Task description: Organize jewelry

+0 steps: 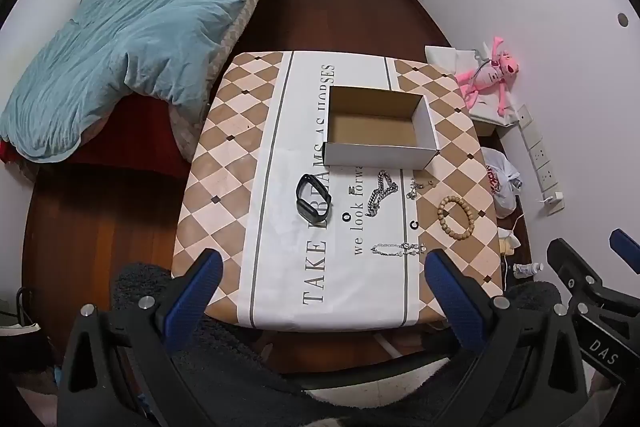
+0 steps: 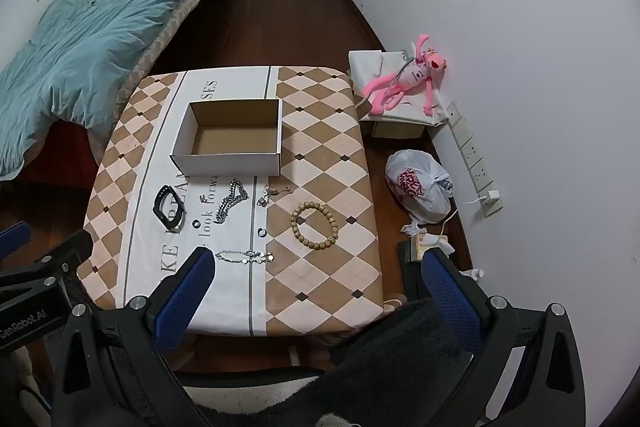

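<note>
An empty cardboard box stands open on the table. In front of it lie a black wristband, a chunky silver chain, a small silver trinket chain, a wooden bead bracelet, two small dark rings and a thin silver bracelet. My left gripper hovers open above the table's near edge. My right gripper is open too, nothing between its fingers.
The table wears a checked cloth with lettering. A bed with a blue duvet lies left. A pink plush toy on a box, a plastic bag and a power strip sit by the right wall.
</note>
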Demonstrator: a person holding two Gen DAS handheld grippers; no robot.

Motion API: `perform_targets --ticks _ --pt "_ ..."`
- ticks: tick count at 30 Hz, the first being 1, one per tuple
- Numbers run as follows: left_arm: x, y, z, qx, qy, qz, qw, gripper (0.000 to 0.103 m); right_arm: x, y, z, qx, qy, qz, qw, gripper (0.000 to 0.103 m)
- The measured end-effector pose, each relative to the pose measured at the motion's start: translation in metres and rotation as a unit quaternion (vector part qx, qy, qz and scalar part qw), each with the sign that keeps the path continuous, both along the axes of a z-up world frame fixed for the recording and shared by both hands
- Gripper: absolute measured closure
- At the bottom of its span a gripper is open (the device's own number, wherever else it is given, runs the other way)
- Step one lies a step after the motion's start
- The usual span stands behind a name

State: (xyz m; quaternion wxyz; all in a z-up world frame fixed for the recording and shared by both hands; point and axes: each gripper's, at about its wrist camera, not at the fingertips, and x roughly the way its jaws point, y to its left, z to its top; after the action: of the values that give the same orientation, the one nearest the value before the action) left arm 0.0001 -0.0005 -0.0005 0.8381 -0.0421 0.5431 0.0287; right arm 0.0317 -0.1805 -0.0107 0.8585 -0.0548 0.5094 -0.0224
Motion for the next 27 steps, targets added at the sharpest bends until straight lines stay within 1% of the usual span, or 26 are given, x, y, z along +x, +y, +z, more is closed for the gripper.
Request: perform_targets --ticks 4,14,21,27 --pt "0.000 0.002 -0.001 -0.004 -0.001 0.003 1.0000 0.000 0.000 0.000 0.001 0.001 -0.002 0.000 1.000 0.000" --pt "0.000 -0.008 0.008 0.002 -0.006 0.004 1.0000 0.000 0.000 0.001 0.001 0.001 -0.005 0.001 1.000 0.000" --pt "-0.002 -0.006 0.007 0.001 -0.008 0.001 1.0000 0.000 0.000 0.002 0.001 -0.001 -0.005 0.001 1.000 0.000" --pt "-0.002 -0.007 0.012 0.002 -0.011 0.001 0.9999 0.000 0.000 0.006 0.001 -0.002 -0.005 0.003 1.000 0.000"
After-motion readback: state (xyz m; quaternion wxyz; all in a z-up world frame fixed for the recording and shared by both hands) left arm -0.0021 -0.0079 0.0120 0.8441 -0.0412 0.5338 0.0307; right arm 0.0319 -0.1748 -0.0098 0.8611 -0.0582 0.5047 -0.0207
